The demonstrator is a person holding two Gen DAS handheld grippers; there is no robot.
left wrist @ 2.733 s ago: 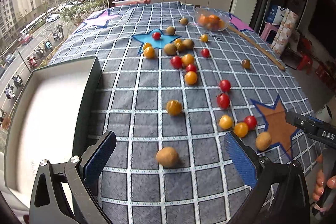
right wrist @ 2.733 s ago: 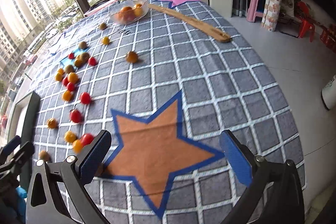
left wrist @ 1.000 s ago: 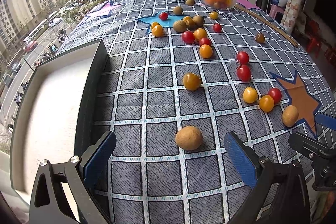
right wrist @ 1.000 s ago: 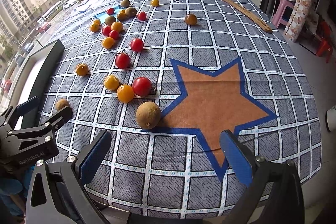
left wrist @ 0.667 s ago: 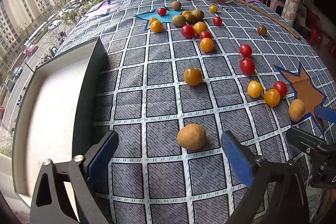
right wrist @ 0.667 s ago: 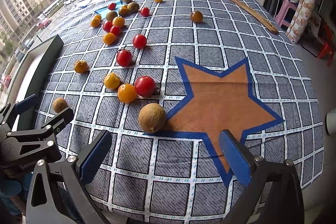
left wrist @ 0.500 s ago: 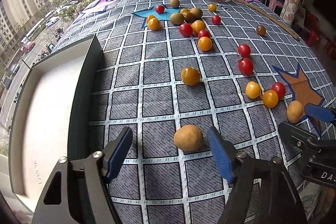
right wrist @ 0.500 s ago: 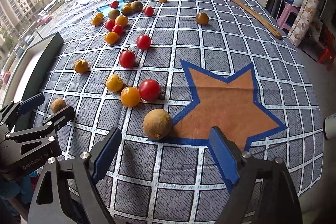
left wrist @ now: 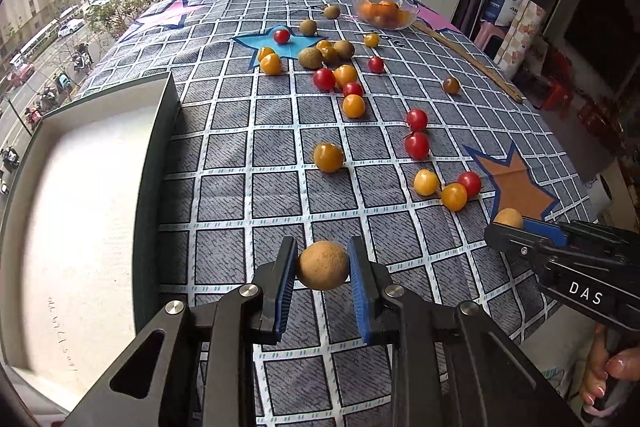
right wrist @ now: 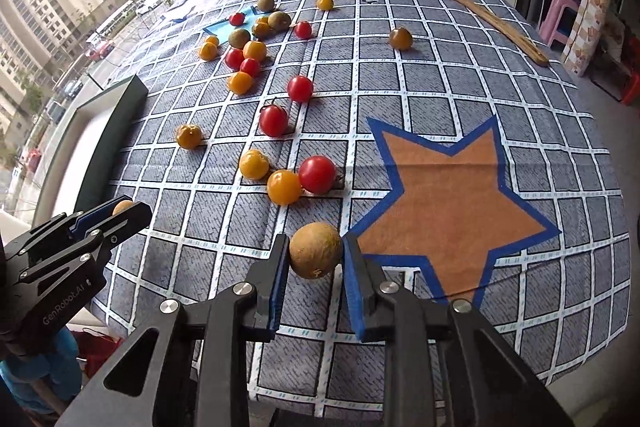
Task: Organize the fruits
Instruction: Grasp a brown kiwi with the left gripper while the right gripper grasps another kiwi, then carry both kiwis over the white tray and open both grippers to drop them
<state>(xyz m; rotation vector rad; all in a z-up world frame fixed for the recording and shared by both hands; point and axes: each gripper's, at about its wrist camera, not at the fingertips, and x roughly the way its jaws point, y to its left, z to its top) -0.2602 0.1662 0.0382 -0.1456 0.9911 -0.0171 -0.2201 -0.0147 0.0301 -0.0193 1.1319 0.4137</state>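
My left gripper (left wrist: pixel 322 263) is shut on a brown round fruit (left wrist: pixel 322 265) near the table's front edge, beside the white tray (left wrist: pixel 72 195). My right gripper (right wrist: pixel 316 255) is shut on a second brown round fruit (right wrist: pixel 316 255) at the edge of the orange star (right wrist: pixel 452 187). Each gripper also shows in the other's view: the right one (left wrist: pixel 516 227) and the left one (right wrist: pixel 116 215). Several red and yellow cherry tomatoes (left wrist: pixel 416 147) and brown-green fruits (left wrist: pixel 310 58) lie scattered on the checked cloth.
A glass bowl of orange fruit (left wrist: pixel 384 13) stands at the far side. A long wooden stick (right wrist: pixel 476 13) lies along the right. The tray's dark wall (left wrist: pixel 158 167) runs along the left. The table's near edge is just below both grippers.
Both grippers have gone from wide open to shut, each on the brown fruit in front of it. Both moved forward a little toward their fruit.
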